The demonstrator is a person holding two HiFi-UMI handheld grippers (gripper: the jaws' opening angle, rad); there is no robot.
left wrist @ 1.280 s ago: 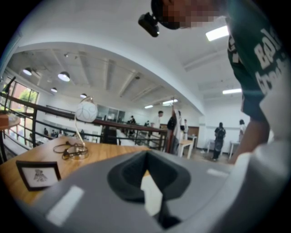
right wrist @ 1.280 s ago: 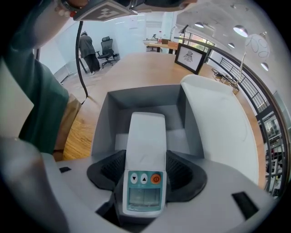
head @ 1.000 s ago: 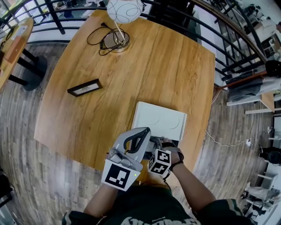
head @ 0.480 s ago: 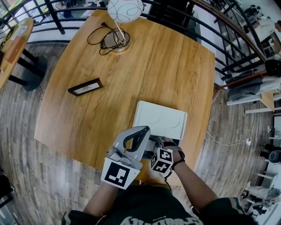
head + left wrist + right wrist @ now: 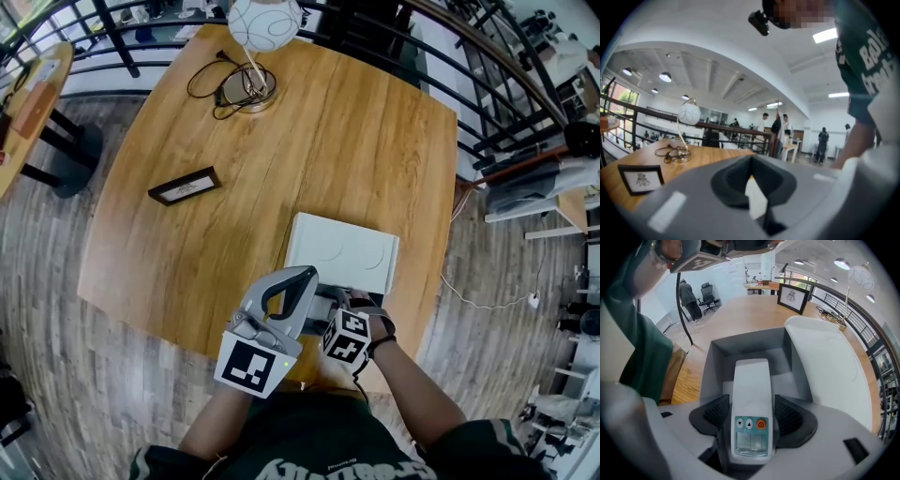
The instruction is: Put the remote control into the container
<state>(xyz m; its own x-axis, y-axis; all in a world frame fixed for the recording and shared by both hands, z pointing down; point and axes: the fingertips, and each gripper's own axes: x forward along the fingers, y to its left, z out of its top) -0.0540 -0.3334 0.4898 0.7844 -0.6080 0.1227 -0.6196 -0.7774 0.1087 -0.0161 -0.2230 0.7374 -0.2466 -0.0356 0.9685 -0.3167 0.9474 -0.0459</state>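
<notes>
right claw (image 5: 750,417) clamps the remote control (image 5: 751,390), its far end over the grey container (image 5: 723,348) just ahead; left claw (image 5: 751,185) pinches the white lid (image 5: 756,200).

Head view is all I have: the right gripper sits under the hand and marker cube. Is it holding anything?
Observer: Yes. The right gripper view shows the right gripper shut on the white remote control, with one jaw against each long side.
Operator: Where is it relative to the container?
Observer: The remote's far end points into the open grey container. I cannot tell whether it touches the floor inside.
</notes>
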